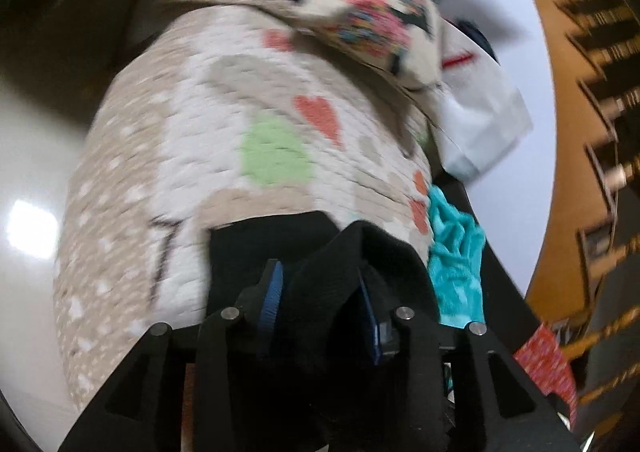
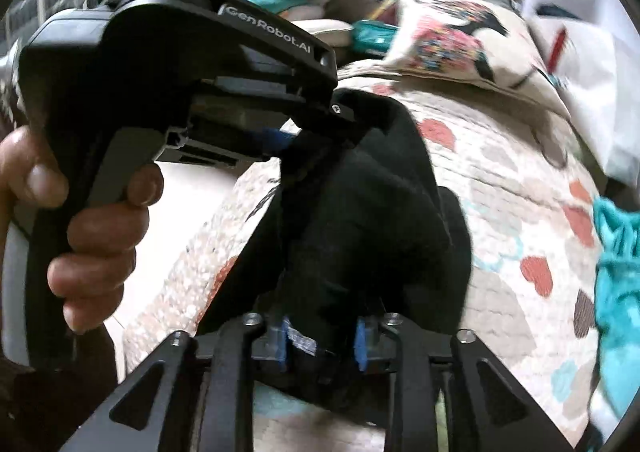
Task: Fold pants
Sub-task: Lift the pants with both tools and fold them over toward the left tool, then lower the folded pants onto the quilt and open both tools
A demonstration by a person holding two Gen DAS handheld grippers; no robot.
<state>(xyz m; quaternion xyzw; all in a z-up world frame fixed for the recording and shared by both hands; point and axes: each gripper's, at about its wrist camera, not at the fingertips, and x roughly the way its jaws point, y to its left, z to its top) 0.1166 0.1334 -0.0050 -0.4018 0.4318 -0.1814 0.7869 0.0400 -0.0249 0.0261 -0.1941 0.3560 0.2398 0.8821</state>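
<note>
Each tool, the left tool (image 1: 320, 292) and the right tool (image 2: 322, 336), has black pants (image 2: 360, 203) bunched between its blue pads above the bed quilt (image 1: 180, 131), though we cannot tell how firmly they pinch. We judge the cloth could slip free, since the jaws stand partly apart. A dropped edge would crumple the fold.

tongs (image 2: 322, 346): black frame | blue pads | silver screws | "GenRobot.AI" lettering

Both cameras ride just behind their tools, tilted down, very close to the heart-print quilt (image 1: 224, 123). They share the quilt, the patterned pillow (image 2: 452, 39) beyond it, and the black pants (image 1: 320, 292).
</note>
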